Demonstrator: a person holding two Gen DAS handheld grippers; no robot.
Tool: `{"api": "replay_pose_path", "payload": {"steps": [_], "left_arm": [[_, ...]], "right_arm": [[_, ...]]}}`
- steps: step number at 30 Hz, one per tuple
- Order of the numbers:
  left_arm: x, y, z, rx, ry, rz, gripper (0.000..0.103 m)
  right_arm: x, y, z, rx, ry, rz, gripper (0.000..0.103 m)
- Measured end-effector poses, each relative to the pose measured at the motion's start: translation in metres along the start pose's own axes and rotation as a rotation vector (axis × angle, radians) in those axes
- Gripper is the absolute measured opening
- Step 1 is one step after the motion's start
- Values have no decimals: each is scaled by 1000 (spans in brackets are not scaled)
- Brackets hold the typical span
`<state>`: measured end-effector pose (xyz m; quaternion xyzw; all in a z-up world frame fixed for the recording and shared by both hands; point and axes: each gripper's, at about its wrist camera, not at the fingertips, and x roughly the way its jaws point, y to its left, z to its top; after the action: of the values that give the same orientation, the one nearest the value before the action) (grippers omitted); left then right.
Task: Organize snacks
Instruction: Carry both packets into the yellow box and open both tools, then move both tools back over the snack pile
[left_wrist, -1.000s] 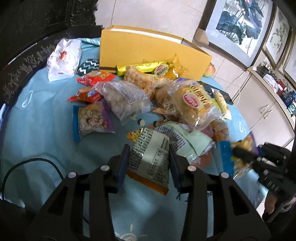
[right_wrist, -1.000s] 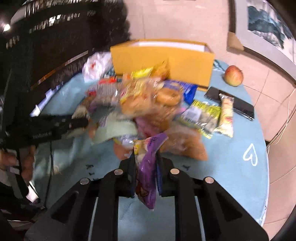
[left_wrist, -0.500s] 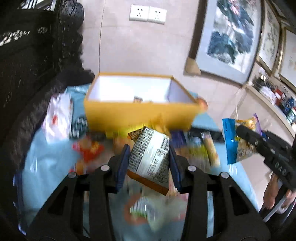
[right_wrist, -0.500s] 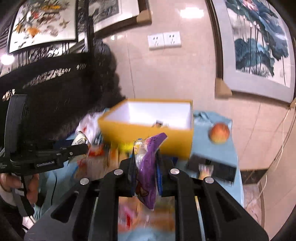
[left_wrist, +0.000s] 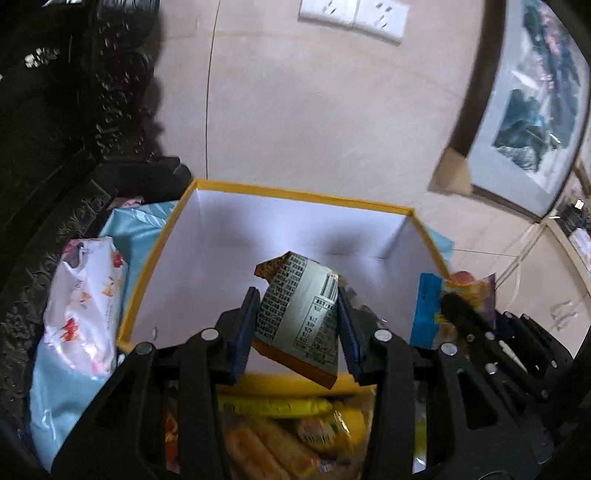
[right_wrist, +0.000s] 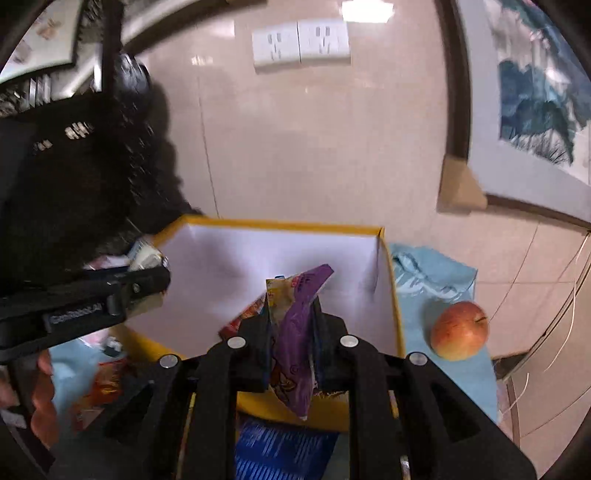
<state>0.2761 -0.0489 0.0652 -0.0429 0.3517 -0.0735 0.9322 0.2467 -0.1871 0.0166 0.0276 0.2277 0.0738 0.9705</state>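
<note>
both grippers pinch packets: left gripper (left_wrist: 297, 325) silver packet (left_wrist: 301, 323), right gripper (right_wrist: 291, 338) purple packet (right_wrist: 295, 332).

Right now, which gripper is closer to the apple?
Right. The right gripper hangs over the yellow box's near wall, with the apple just beyond the box's right side. The left gripper is farther left.

Yellow box (left_wrist: 159, 236), white inside; purple packet (right_wrist: 295, 332)

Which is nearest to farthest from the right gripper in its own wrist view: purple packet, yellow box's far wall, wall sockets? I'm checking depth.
1. Purple snack packet, clamped between the right gripper's fingers.
2. Yellow box's far wall, just ahead.
3. Wall sockets, high on the wall behind.
</note>
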Motion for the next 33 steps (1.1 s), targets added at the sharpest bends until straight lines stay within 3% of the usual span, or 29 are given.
{"api": "replay_pose_path", "payload": {"steps": [1,2,3,4,5,7,15,17,18,19,26,33], "left_arm": [[11,4,0,-19,12,8,44],[16,7,-1,-38,14,15,58],[21,12,-2,-69,8,35,83],[20,15,-4,-84,-7,58,89],[16,17,-6,-91,-38,71,91],[9,17,-7,-77,-57,73,91],[-37,7,-34,32,-53,80,95],[-55,5,-49,72,-57,94,98],[-62,3,-55,85,-57,94,99],[-69,4,-63,100,-58,92,99],[-112,26,-138,134,-49,78,101],[-114,55,-192,78,38,92,101]], "right_arm": [[13,-1,-1,1,32,-7,21],[20,-2,-3,0,60,-16,29],[23,-3,-5,-12,73,-36,37],[20,-4,-7,-10,56,-48,53],[13,-5,-9,-1,26,-49,59],[-5,-8,-12,19,-29,-23,61],[-61,-19,-24,62,-64,1,71],[-81,-21,-34,79,-76,4,86],[-89,-22,-38,88,-87,-2,99],[-101,-22,-45,100,-109,-9,102],[-146,-15,-94,112,-73,20,102],[-150,-12,-149,150,3,61,102]]}}
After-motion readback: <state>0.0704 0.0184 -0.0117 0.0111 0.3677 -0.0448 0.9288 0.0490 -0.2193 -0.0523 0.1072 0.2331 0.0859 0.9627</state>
